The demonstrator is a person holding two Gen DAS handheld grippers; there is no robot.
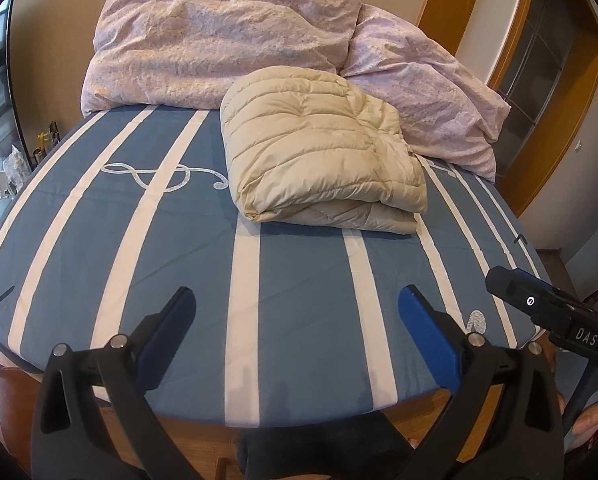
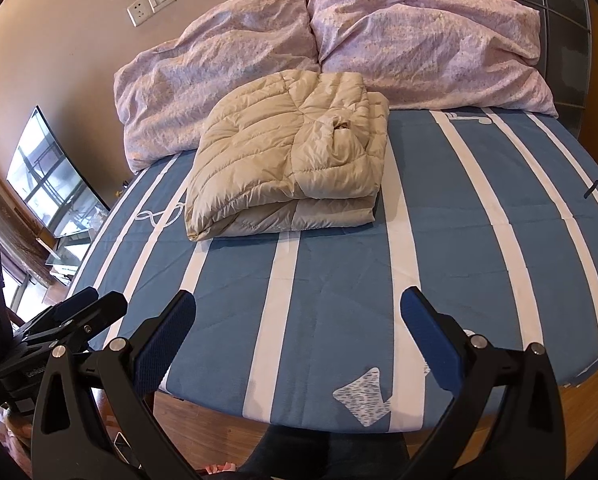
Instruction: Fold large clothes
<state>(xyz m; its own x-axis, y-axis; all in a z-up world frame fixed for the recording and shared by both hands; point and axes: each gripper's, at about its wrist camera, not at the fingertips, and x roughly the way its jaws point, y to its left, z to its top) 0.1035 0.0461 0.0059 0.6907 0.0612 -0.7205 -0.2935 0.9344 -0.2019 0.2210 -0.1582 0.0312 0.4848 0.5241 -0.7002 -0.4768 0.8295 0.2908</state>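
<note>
A beige quilted puffer jacket lies folded into a thick rectangular bundle on the blue and white striped bed sheet. It also shows in the right wrist view, with a rumpled opening on its top right. My left gripper is open and empty, held over the near edge of the bed, well short of the jacket. My right gripper is open and empty, also over the near bed edge. The right gripper's body shows at the far right of the left wrist view.
Two pink floral pillows lie against the wall behind the jacket. A wooden door frame stands to the right. A curved screen is on the left. Wooden floor shows below the bed edge.
</note>
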